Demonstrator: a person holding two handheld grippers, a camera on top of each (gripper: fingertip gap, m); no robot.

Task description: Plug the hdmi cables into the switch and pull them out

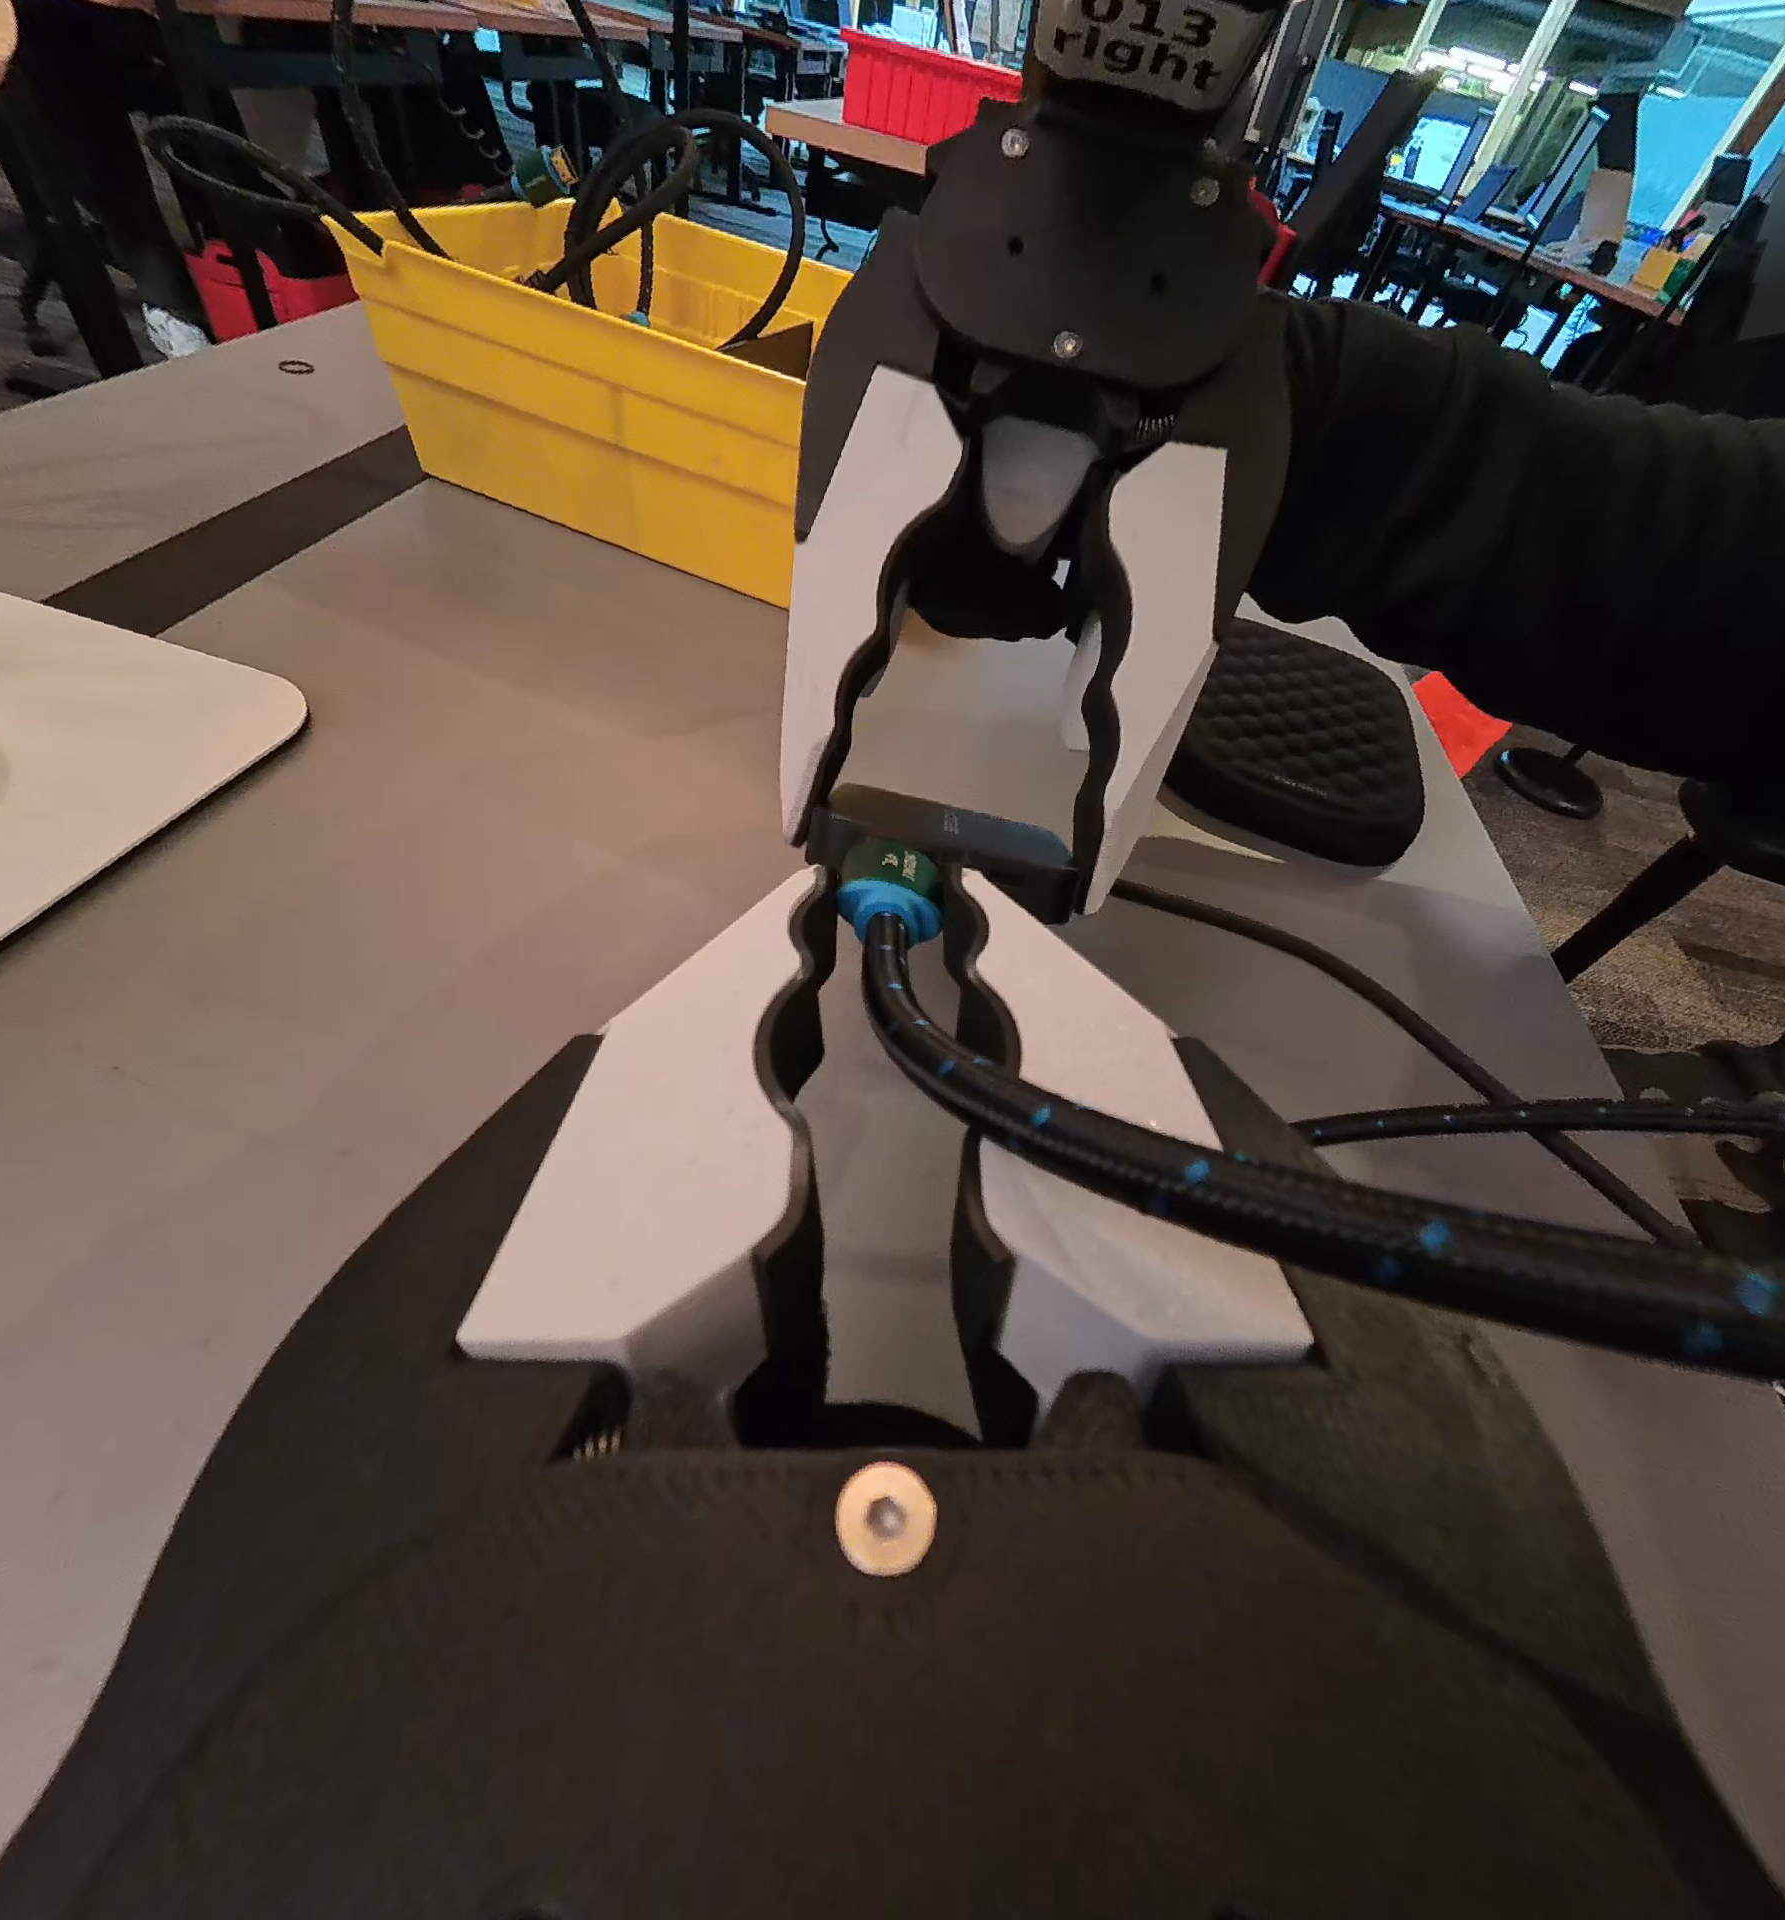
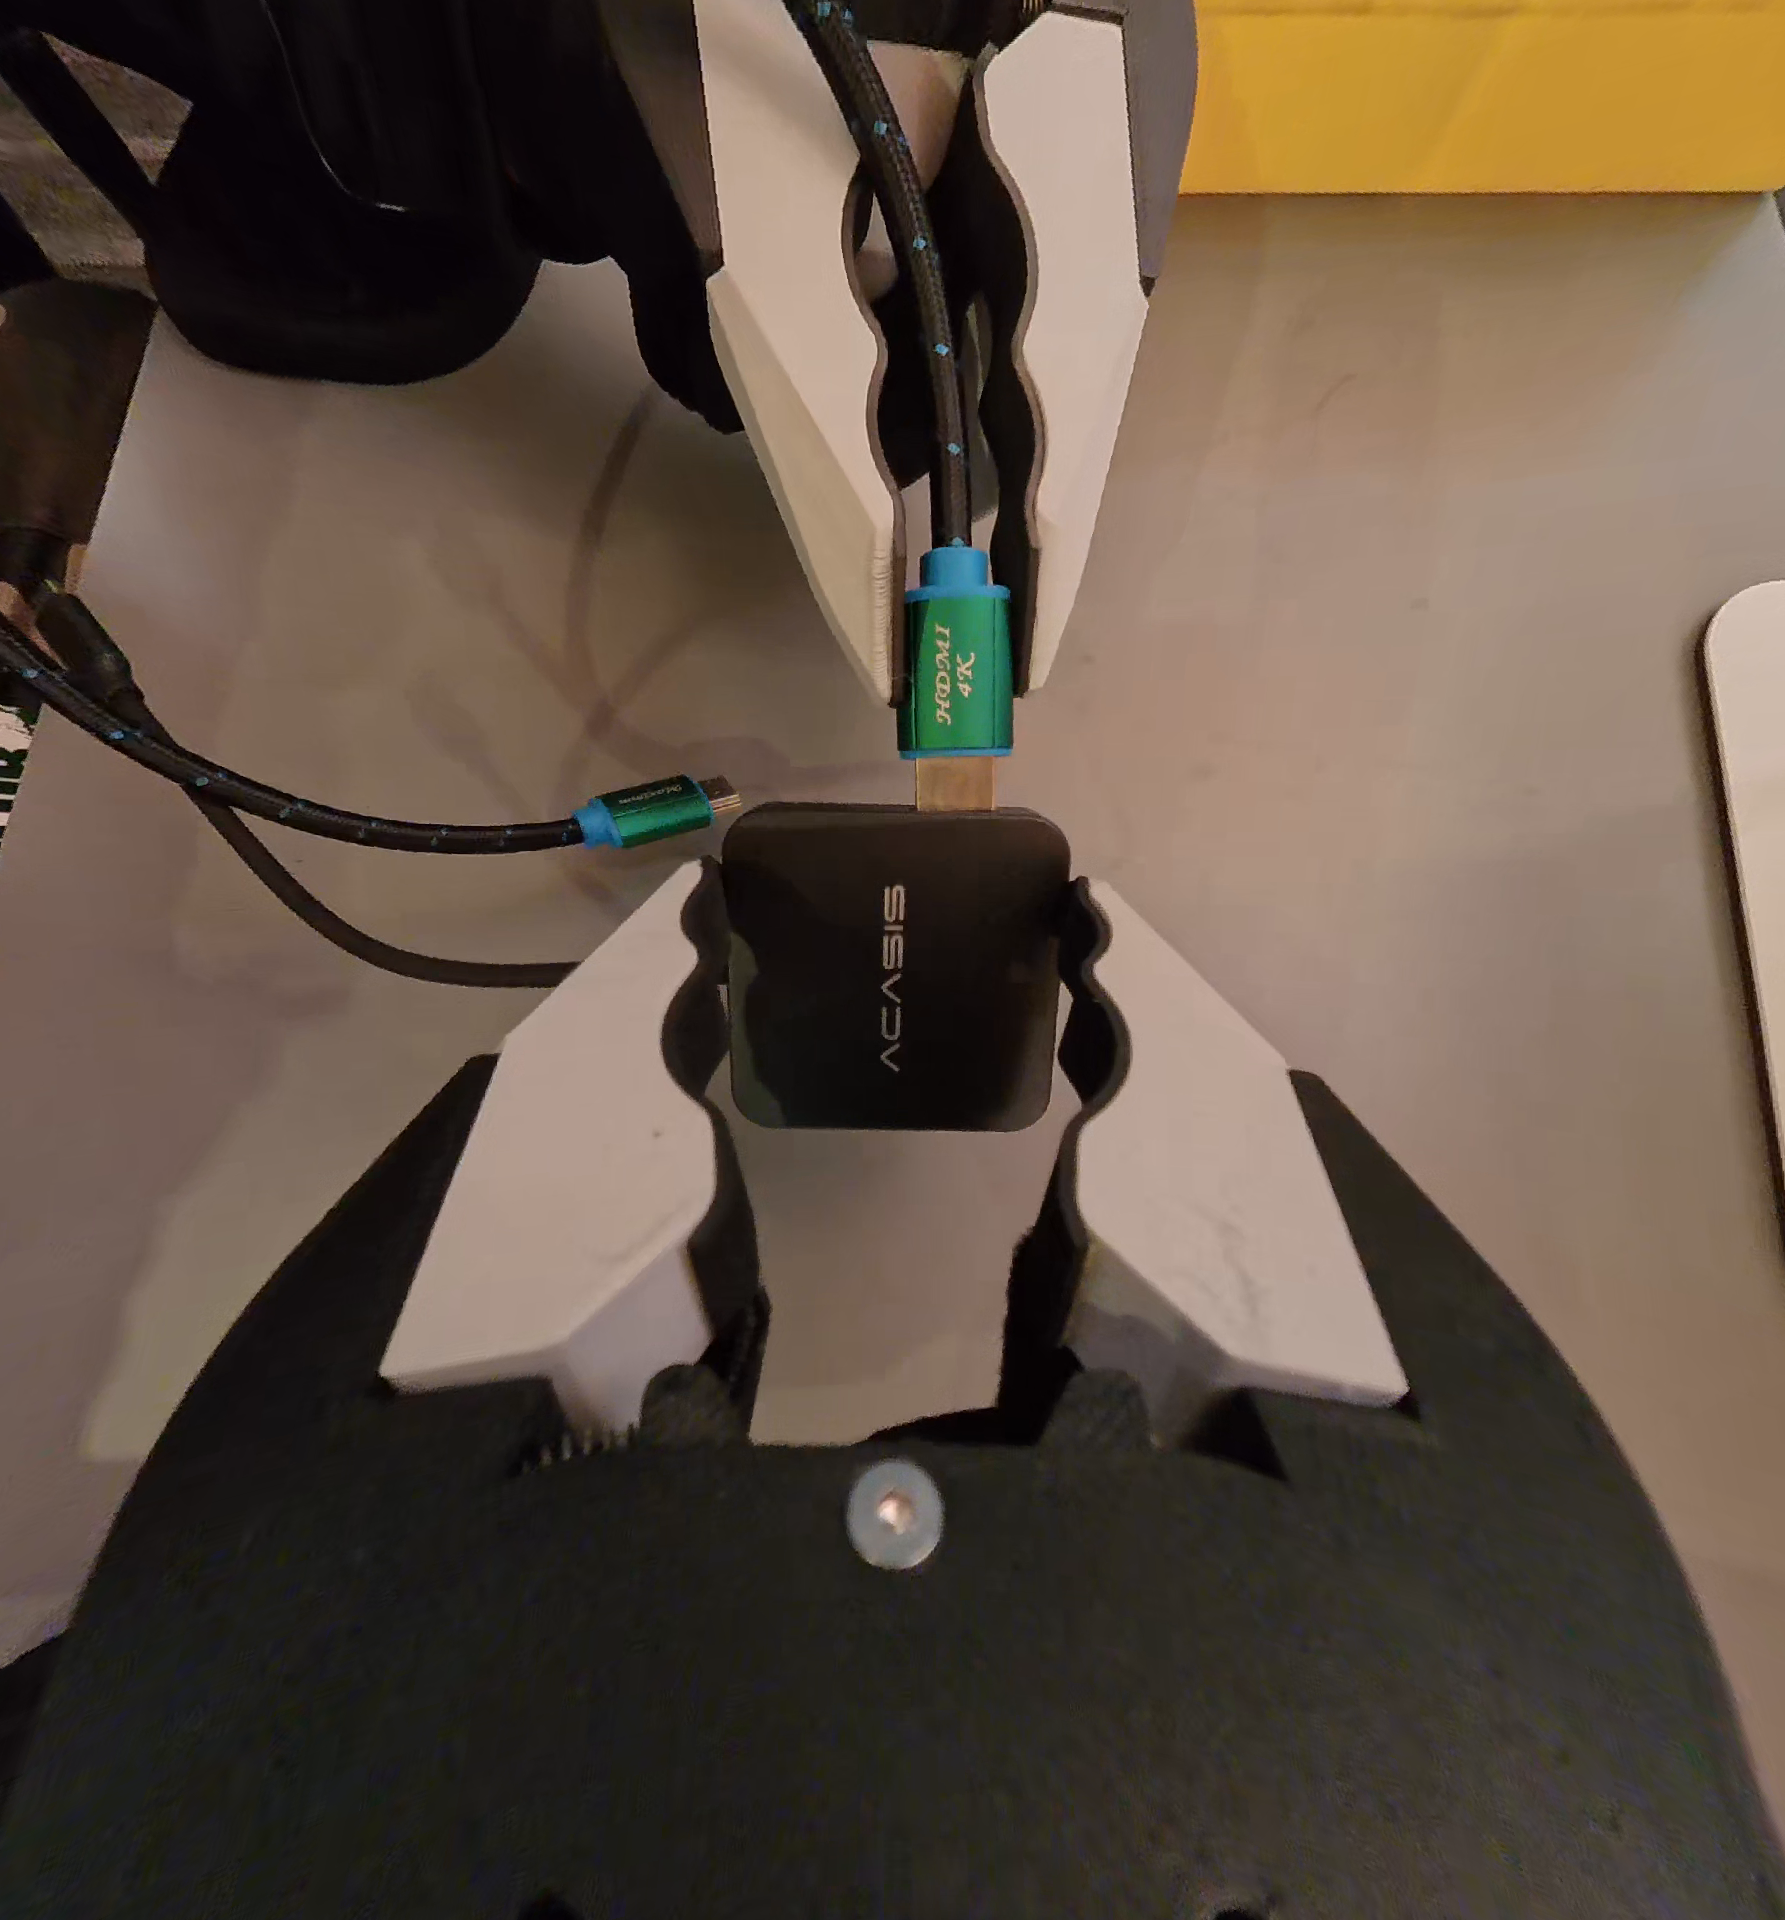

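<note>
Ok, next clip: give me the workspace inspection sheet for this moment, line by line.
Surface: grey table, mostly bare.
Job's things: black HDMI switch held at both sides; green HDMI plug at its far port, gold tip partly showing; second green plug lying loose on the table.
Clutter: yellow bin holding cables; white pad.
Grippers: right gripper shut on the switch; left gripper shut on the plug.
Cables: braided black-blue cable trailing from the held plug; plain black cable.
Surroundings: desks, red bin, black chair.
</note>
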